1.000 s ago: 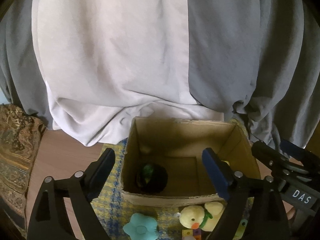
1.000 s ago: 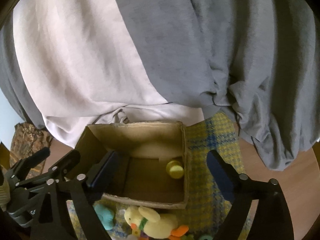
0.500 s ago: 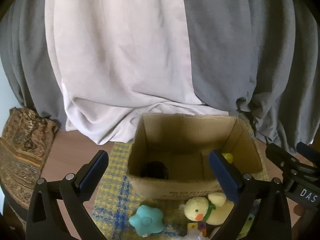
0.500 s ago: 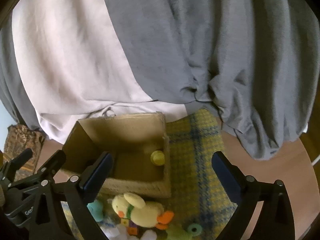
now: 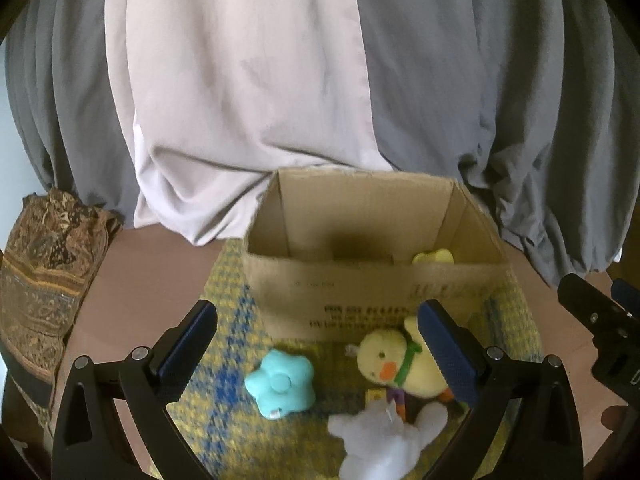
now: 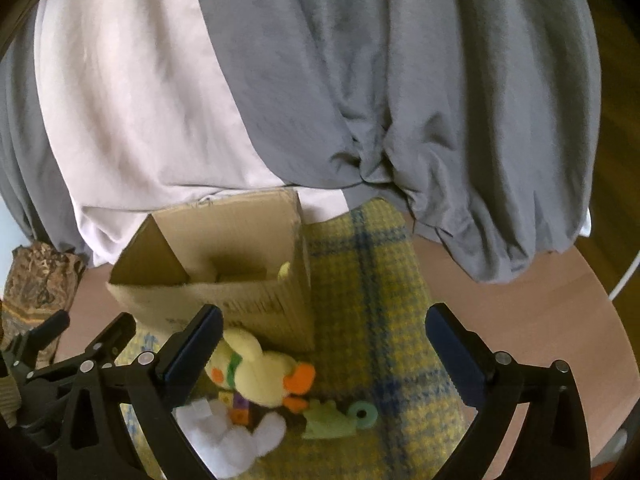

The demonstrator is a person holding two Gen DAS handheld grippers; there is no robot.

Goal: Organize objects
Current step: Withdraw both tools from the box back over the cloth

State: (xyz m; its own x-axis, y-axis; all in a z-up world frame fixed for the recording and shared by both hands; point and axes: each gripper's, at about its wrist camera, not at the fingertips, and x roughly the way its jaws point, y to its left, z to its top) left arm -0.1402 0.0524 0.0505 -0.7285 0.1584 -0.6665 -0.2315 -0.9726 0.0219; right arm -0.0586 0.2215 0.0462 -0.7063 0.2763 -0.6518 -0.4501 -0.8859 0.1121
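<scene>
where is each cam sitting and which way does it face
Left wrist: rides the left gripper, angled down at the cardboard box and teal star toy; own open fingers show, the right gripper at the right edge.
Right wrist: rides the right gripper, angled down at the plaid mat; own open fingers show, the left gripper at the left edge.
Shared: box, yellow duck plush, white plush.

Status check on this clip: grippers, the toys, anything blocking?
Left gripper open, empty; right gripper open, empty. Yellow duck, teal star, white plush loose on mat before cardboard box. Nothing blocking.
</scene>
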